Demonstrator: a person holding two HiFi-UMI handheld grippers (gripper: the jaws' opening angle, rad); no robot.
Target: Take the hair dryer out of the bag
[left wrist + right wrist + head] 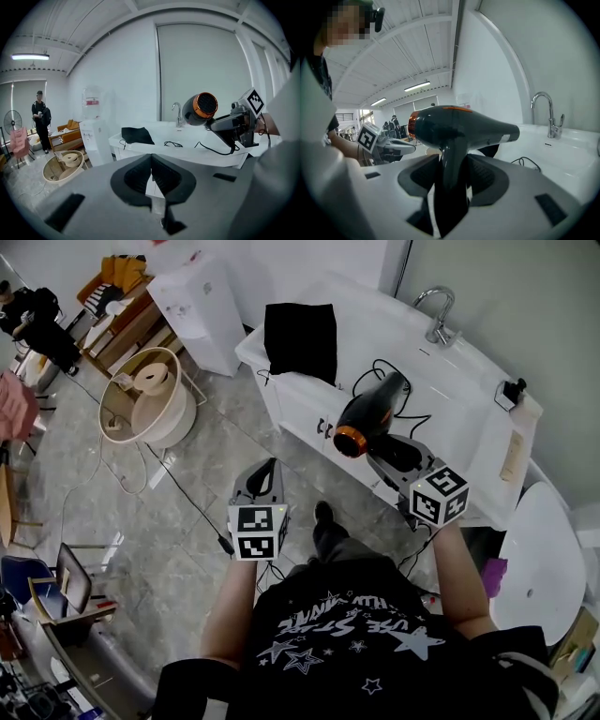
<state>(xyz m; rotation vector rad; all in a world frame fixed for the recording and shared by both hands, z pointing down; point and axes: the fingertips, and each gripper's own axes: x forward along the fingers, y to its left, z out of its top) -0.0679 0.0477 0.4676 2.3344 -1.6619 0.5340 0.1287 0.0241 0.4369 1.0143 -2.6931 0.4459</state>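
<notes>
1. Head view: my right gripper [401, 452] is clamped on the handle of the hair dryer [371, 414]. It holds the dryer in the air above the front edge of the white counter [469, 390], with the orange-ringed end toward me.
2. The black bag [300, 337] lies on the left end of the counter, well apart from the dryer, so the dryer is out of it.
3. The dryer's black cord [413, 418] trails onto the counter top. A tap [438, 313] stands near the back edge.
4. My left gripper [268, 472] hangs over the floor in front of the counter, apart from the dryer. A white water dispenser [198, 311] stands past the counter's left end.
5. Left gripper view: my left gripper [151, 174] has its 2 jaws pressed together with nothing between them.
6. Beyond them, the bag [136, 135] sits on the counter's left end. The dryer [199, 108] is up at the right in my right gripper [221, 123], above the counter.
7. A person [41, 121] stands far off at the left.
8. Right gripper view: my right gripper [452, 177] has its 2 jaws closed on the dryer's handle, 1 on each side. The dryer's body [461, 125] lies crosswise above them.
9. The tap [548, 115] is at the right, and my left gripper [401, 146] is at the left.
</notes>
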